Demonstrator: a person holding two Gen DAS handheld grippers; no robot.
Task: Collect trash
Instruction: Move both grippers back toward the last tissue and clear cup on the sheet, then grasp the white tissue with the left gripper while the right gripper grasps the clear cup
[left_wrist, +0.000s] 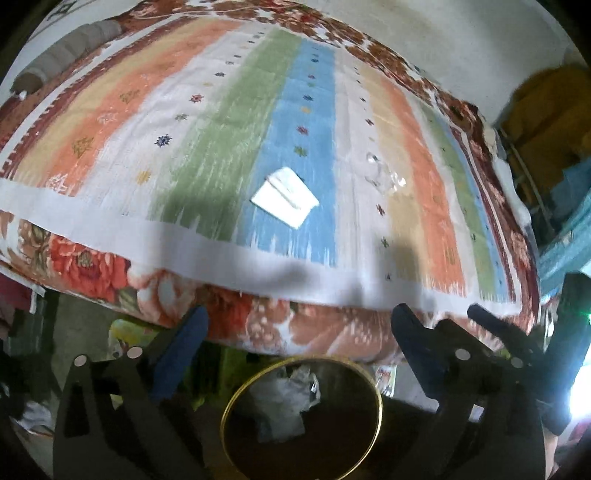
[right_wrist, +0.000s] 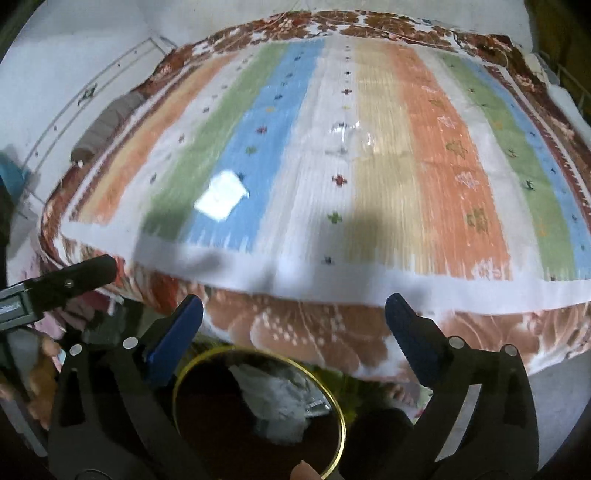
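Both tools stood wide and empty over the bin: the left gripper (left_wrist: 295, 339) and the right gripper (right_wrist: 295, 325) each had nothing between the blue pads. The white paper (left_wrist: 284, 201) lay flat on the blue stripe of the striped blanket (left_wrist: 207, 147), on the bed beyond the near edge, up and ahead of both tools. It lay almost straight ahead of the left gripper and off to the left of the right one, so the left hand looked the better placed for it. Its long side ran slantwise, from near left to far right. Farther right, on the pale stripe, sat a crumpled clear plastic wrapper (right_wrist: 347, 138), nearly straight ahead of the right gripper. Below both tools, the gold-rimmed bin (left_wrist: 373, 387) on the floor already held crumpled white scraps.
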